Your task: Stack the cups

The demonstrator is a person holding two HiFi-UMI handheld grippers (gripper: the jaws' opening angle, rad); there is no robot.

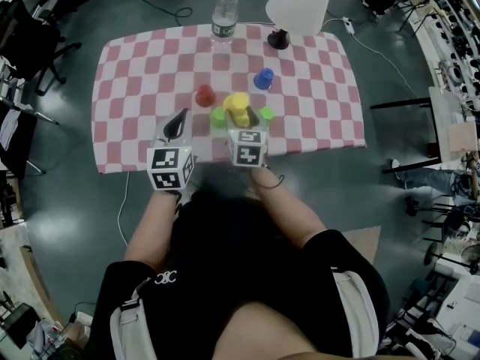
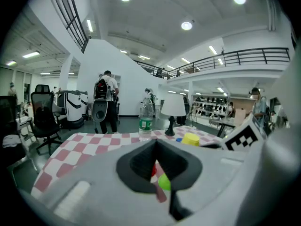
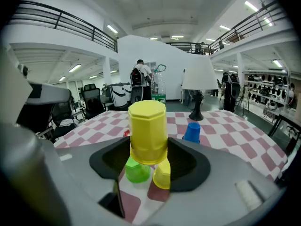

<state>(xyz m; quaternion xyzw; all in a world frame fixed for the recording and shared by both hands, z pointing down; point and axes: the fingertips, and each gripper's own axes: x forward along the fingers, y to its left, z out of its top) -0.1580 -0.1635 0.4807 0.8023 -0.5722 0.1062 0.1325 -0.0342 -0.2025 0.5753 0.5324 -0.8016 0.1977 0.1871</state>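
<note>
Gripping a faceted yellow plastic cup (image 3: 147,131), the right gripper (image 1: 241,117) hovers.

Looked smooth, faintly glossy plastic: large yellow cup (image 3: 147,131), green cup (image 3: 137,170), blue cup (image 3: 192,132), red cup (image 1: 205,95). Read as matt cloth: checked tablecloth (image 1: 135,73). Appeared clear, shiny plastic: water bottle (image 1: 224,12). Seemed matt and smooth: white lampshade (image 1: 298,2).
</note>
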